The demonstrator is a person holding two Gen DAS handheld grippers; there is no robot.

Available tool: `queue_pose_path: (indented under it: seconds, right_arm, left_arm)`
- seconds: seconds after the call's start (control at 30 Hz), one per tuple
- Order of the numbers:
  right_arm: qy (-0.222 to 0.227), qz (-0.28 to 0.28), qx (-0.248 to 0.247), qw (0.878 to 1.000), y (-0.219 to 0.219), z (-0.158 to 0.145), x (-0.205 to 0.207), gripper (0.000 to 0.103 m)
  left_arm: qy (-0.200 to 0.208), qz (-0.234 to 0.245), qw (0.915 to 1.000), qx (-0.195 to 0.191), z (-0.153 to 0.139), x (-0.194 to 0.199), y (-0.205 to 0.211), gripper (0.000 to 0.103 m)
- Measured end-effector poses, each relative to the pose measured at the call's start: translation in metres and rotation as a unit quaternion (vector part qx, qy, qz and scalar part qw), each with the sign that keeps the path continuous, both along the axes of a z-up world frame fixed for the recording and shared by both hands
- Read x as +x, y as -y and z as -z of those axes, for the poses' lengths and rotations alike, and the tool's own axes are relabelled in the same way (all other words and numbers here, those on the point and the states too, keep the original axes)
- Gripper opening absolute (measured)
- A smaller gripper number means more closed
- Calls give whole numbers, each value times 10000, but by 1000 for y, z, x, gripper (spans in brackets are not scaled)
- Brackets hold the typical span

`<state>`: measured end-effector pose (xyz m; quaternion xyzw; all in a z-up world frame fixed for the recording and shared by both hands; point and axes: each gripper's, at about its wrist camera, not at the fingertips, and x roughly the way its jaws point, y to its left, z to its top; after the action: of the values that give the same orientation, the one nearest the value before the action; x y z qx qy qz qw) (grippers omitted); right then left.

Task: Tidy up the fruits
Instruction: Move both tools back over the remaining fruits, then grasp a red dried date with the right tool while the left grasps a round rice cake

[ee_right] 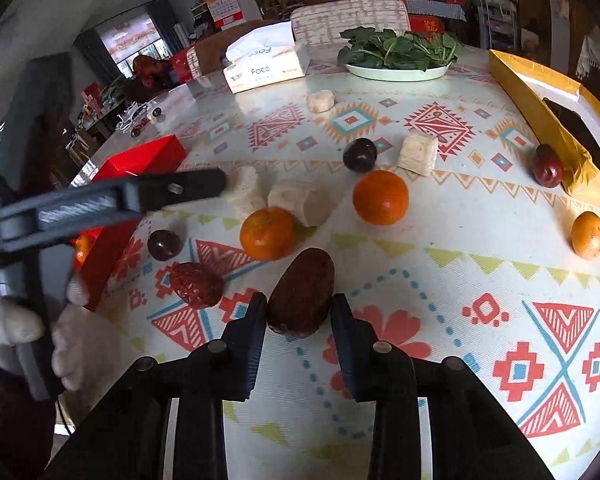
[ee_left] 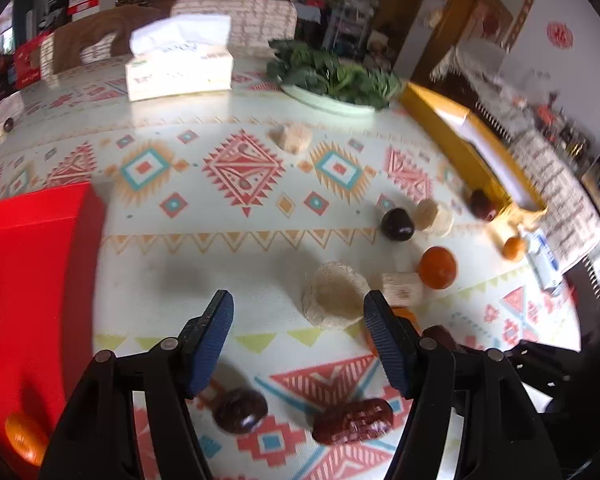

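My right gripper (ee_right: 299, 310) is shut on a dark brown date (ee_right: 302, 292) that rests on the patterned tablecloth, with a pad against each of its sides. Around it lie a wrinkled red date (ee_right: 196, 284), two dark plums (ee_right: 164, 245) (ee_right: 360, 155), three oranges (ee_right: 266, 234) (ee_right: 380, 197) (ee_right: 588, 235) and pale banana pieces (ee_right: 300, 200). My left gripper (ee_left: 298, 316) hangs open over the cloth with nothing between its blue pads (ee_left: 216, 332). A banana slice (ee_left: 334, 294) lies just beyond its tips. A red box (ee_left: 32, 260) at the left holds an orange (ee_left: 24, 436).
A yellow box (ee_right: 540, 120) lies along the right edge with a red date (ee_right: 547, 166) beside it. A tissue box (ee_right: 266, 68) and a plate of greens (ee_right: 400, 74) stand at the far side. A gloved hand (ee_right: 12, 328) holds the left gripper (ee_right: 180, 188).
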<state>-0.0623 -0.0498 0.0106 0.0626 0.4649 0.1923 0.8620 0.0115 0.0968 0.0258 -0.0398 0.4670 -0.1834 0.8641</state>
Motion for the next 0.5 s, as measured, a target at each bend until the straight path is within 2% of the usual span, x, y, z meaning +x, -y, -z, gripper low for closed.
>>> queue_pose_path:
  seconds: [0.2,0.5]
  right_arm:
    - [25,-129,17,9999,-2,-2,1,36]
    - [78,-164,-66,9998,-10,-2,9,40]
  left_arm:
    - [72,123,9998,154,-4,6,7,67]
    - [50,153,9998,71,-1,9,7,67]
